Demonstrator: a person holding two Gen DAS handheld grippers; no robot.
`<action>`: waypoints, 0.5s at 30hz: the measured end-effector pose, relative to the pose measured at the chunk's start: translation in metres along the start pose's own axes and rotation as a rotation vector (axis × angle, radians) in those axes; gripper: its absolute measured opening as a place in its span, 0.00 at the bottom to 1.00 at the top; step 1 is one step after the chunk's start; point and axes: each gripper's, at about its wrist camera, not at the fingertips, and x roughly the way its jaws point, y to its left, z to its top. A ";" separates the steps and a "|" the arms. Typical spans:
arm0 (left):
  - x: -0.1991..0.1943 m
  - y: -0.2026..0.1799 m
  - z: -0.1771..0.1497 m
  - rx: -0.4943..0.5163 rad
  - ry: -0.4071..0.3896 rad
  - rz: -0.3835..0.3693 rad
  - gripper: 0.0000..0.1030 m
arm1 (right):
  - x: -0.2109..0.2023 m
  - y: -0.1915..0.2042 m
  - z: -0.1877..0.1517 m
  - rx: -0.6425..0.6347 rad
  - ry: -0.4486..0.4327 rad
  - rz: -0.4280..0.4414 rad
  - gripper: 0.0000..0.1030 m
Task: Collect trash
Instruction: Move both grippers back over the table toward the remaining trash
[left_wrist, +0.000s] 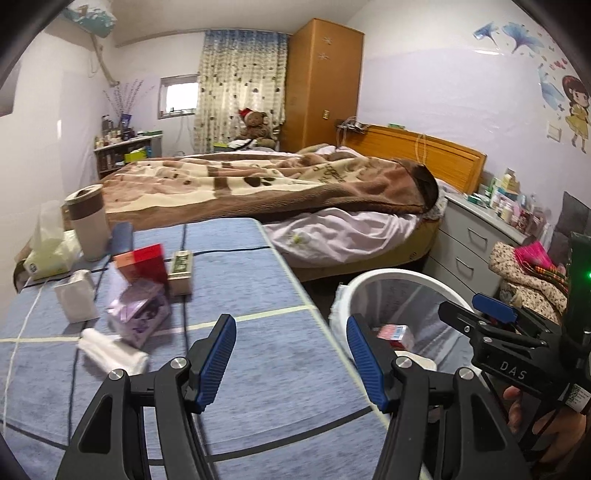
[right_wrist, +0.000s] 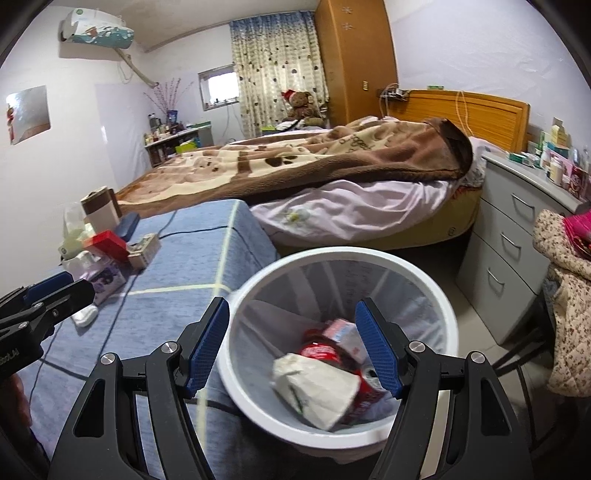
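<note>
Over a blue-clothed table (left_wrist: 258, 332) beside a bed, we hold both tongs released and empty: our left gripper (left_wrist: 291, 363) hangs above the table's near edge, our right gripper (right_wrist: 291, 347) above the white bin (right_wrist: 452, 314) standing on the floor just beside the table. The bin already holds a crumpled white wrapper (right_wrist: 317, 387), a red can (right_wrist: 328, 350) and a pink carton (right_wrist: 340, 328). What remains for us lies at the table's far left: a rolled white tissue (left_wrist: 110, 352) nearest, touching a crumpled purple packet (left_wrist: 138, 314), then a red box (left_wrist: 146, 264) and a small white box (left_wrist: 75, 295). We judge the tissue roll very light and soft, likely to squash flat, so we would take it across its middle and close well in. The purple packet looks thin, glossy and perhaps slippery; a pinch across a creased fold should hold better than its smooth face. The red box seems stiff cardboard, light, best gripped across its narrow sides.
</note>
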 end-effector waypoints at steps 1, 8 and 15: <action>-0.002 0.005 0.000 -0.005 -0.004 0.007 0.60 | 0.000 0.002 0.000 -0.001 -0.002 0.006 0.70; -0.015 0.047 -0.002 -0.056 -0.016 0.066 0.60 | 0.007 0.031 0.004 -0.024 -0.010 0.069 0.70; -0.025 0.098 -0.006 -0.114 -0.024 0.159 0.60 | 0.021 0.063 0.005 -0.068 0.007 0.120 0.70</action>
